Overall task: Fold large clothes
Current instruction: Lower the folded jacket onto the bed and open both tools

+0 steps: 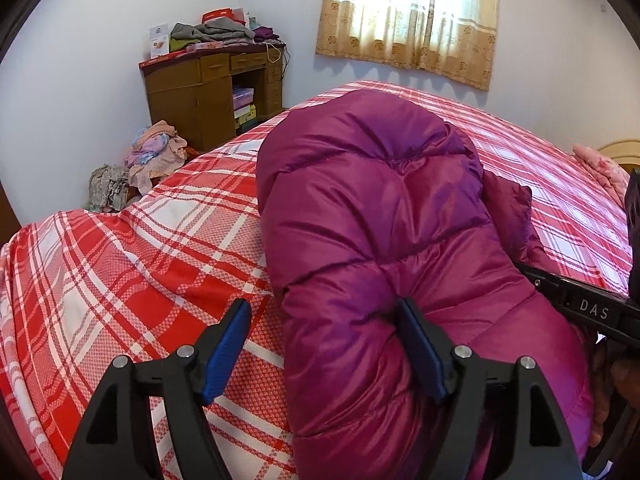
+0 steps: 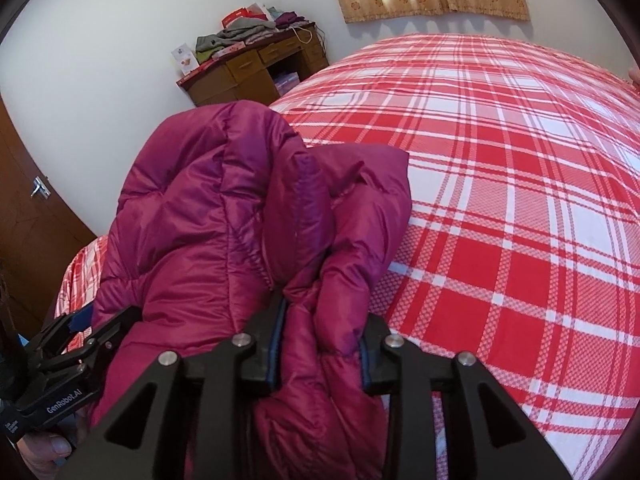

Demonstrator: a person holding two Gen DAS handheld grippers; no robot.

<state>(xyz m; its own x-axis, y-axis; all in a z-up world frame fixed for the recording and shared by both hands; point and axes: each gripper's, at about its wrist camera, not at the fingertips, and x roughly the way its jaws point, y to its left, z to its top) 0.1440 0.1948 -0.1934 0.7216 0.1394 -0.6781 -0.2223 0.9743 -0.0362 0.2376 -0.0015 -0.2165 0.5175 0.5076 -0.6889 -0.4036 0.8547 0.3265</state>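
Note:
A puffy magenta down jacket (image 1: 372, 216) lies bundled on the red and white checked bed (image 1: 132, 264). My left gripper (image 1: 324, 344) stands open at the jacket's near left edge. Its right pad (image 1: 420, 344) rests against the fabric, and its left pad (image 1: 228, 348) hangs free over the sheet. In the right wrist view the jacket (image 2: 208, 208) rises in a fold, and my right gripper (image 2: 322, 352) is shut on a thick roll of it, with fabric filling the gap between both pads. Each gripper shows at the edge of the other's view: the right gripper (image 1: 580, 304) and the left gripper (image 2: 80, 344).
A wooden desk (image 1: 200, 92) piled with folded clothes (image 1: 216, 32) stands at the far wall, and loose clothes (image 1: 152, 152) lie on the floor beside it. A curtained window (image 1: 412, 12) is behind the bed, a pink pillow (image 1: 604, 168) is at its right, and a brown door (image 2: 28, 216) is to the left.

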